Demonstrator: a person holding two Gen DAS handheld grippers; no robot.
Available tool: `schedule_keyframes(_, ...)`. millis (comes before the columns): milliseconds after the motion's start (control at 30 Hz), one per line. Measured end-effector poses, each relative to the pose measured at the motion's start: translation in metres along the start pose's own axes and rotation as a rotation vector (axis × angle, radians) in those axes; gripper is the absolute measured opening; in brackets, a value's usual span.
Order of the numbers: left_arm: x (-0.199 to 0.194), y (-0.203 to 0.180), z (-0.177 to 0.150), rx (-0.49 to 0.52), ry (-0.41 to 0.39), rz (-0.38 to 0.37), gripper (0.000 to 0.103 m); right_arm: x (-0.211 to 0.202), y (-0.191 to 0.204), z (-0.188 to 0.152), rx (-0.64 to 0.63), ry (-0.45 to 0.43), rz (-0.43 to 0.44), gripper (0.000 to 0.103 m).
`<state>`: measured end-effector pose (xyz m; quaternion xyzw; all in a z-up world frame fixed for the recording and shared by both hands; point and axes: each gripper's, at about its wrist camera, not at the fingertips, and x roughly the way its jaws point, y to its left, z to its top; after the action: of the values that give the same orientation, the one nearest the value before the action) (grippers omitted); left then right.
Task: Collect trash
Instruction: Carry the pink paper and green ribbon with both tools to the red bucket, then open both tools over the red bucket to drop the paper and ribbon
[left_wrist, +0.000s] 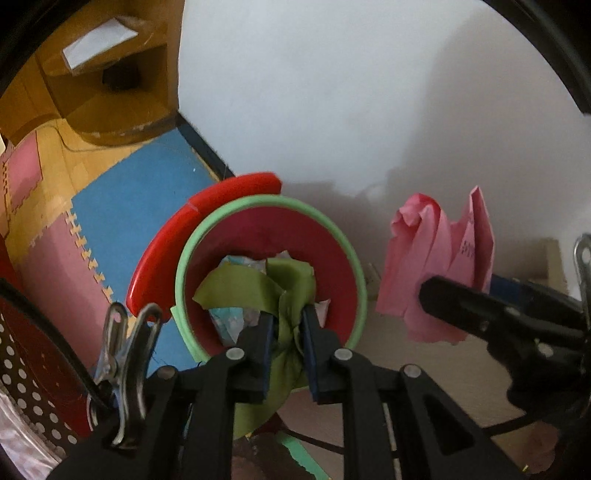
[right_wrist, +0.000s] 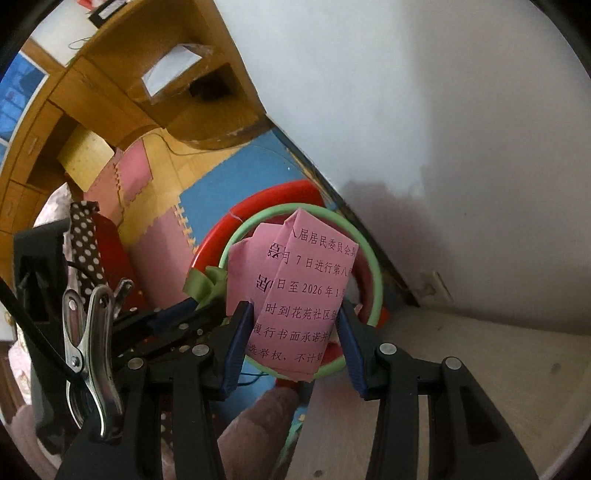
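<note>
Green-rimmed red plastic bin (left_wrist: 354, 273) hugs the white wall; left gripper (left_wrist: 288, 325) clamps crumpled olive paper (left_wrist: 258, 288), right gripper (right_wrist: 295, 332) clamps a folded pink notice (right_wrist: 306, 291) reading "2026".

We are in a room of a home: interlocking foam mats (left_wrist: 122, 206) in blue and pink cover part of a wood floor, a wooden desk (right_wrist: 122, 92) with open shelves stands against a plain white wall (left_wrist: 351, 92), and a small red bin (left_wrist: 258, 236) sits on the floor

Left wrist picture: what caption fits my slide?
Left gripper pinches crumpled green paper over the green-rimmed red bin.
</note>
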<state>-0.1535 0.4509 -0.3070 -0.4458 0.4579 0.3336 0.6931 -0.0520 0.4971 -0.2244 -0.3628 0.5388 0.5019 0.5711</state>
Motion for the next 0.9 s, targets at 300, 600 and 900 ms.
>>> schedule_keyframes(300,0.019,0.019,0.006,-0.02,0.059,-0.023,0.033,0.01,0.011,0.007,-0.014,0.039,-0.027,0.054)
schedule_keyframes(600,0.019,0.024,0.004,-0.02,0.096,-0.062,0.05,0.005,0.013,0.005,-0.007,0.031,-0.043,0.063)
schedule_keyframes(900,0.01,0.02,0.008,0.018,0.109,-0.032,0.052,-0.018,0.013,-0.01,0.075,-0.01,-0.035,0.063)
